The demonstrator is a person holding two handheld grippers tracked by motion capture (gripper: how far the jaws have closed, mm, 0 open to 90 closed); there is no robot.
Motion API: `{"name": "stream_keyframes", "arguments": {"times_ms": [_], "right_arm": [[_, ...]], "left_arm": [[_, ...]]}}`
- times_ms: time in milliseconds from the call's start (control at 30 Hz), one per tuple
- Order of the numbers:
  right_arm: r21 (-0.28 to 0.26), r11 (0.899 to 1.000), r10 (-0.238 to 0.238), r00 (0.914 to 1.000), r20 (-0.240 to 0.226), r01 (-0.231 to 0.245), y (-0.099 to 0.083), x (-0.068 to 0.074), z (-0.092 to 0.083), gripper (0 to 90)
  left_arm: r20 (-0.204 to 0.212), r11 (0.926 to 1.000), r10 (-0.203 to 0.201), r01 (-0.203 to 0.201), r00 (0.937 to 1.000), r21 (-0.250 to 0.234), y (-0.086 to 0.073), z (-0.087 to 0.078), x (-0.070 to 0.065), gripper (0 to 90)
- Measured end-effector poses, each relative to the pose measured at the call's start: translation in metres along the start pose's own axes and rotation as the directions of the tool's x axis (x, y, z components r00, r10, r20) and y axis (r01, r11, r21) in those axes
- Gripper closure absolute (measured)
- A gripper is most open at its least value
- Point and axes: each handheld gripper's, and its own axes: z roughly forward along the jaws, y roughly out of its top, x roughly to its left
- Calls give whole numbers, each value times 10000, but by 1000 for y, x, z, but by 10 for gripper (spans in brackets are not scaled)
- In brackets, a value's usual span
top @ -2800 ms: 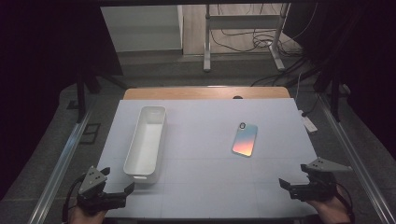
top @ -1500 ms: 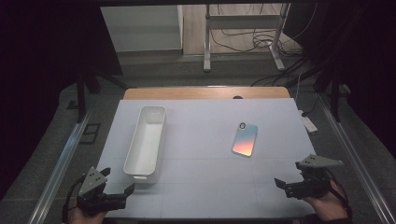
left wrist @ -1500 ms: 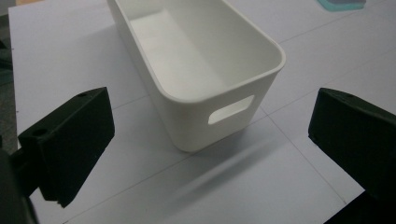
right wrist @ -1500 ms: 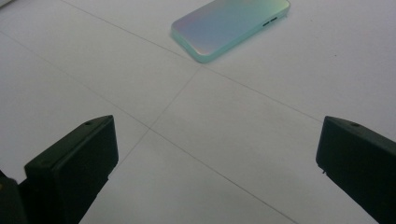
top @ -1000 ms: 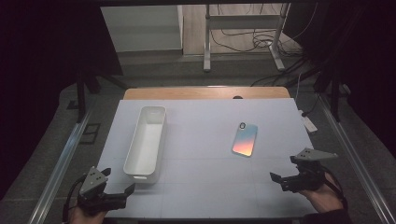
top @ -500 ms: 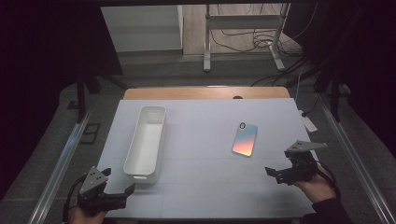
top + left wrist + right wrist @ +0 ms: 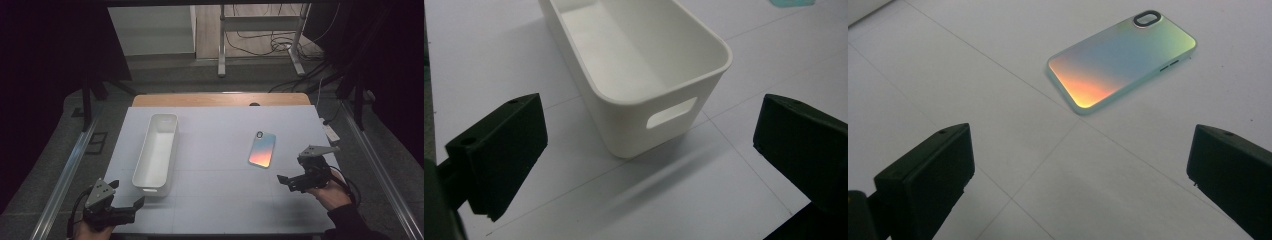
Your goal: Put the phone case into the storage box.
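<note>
The phone (image 7: 262,149) lies flat on the white table (image 7: 220,165), back side up, its shiny case running from orange at the near end through blue to green at the far end, with the camera ring at the far end. It sits alone, touched by nothing.

The right gripper (image 7: 291,181) hangs just near and to the right of the phone, pointing left across the table, a hand (image 7: 330,186) behind it. Its jaws stand wide apart with nothing between them. In the right gripper view the phone (image 7: 1120,61) lies ahead of the two spread black jaws, slanted across the table, clear of both.

To the left of the phone, well apart from it, stands a long white bin (image 7: 157,150), upright, with nothing inside. Its long side runs about the same way as the phone's.

The left gripper (image 7: 134,207) is much farther from the phone, at the table's near left corner, just near the bin's close end. Its jaws are also spread wide and hold nothing. In the left gripper view the bin (image 7: 634,65) fills the space ahead between the jaws, its end wall with an oval handle slot facing the camera; the jaws do not touch it.
</note>
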Motion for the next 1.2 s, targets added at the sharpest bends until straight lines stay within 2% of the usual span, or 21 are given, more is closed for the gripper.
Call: {"name": "stream_keyframes", "arguments": {"times_ms": [400, 667, 933, 1067, 1200], "right_arm": [[174, 9998, -12, 9997, -241, 16, 14, -2, 17, 0], [323, 9994, -82, 9998, -200, 88, 19, -5, 25, 0], [610, 9981, 67, 9999, -130, -59, 26, -9, 32, 0], [855, 9963, -128, 9999, -70, 133, 31, -11, 41, 0], [1001, 9949, -110, 9999, -58, 115, 33, -14, 45, 0]], "left_arm": [[-2, 10000, 51, -51, 10000, 19, 0, 0, 0, 16], [-3, 9999, 98, -98, 10000, 44, 0, 1, -1, 17], [26, 9999, 123, -123, 9999, 58, 0, 1, -1, 17], [7, 9999, 105, -105, 9999, 43, 0, 1, -1, 17], [5, 9999, 103, -103, 9999, 44, 0, 1, -1, 18]]}}
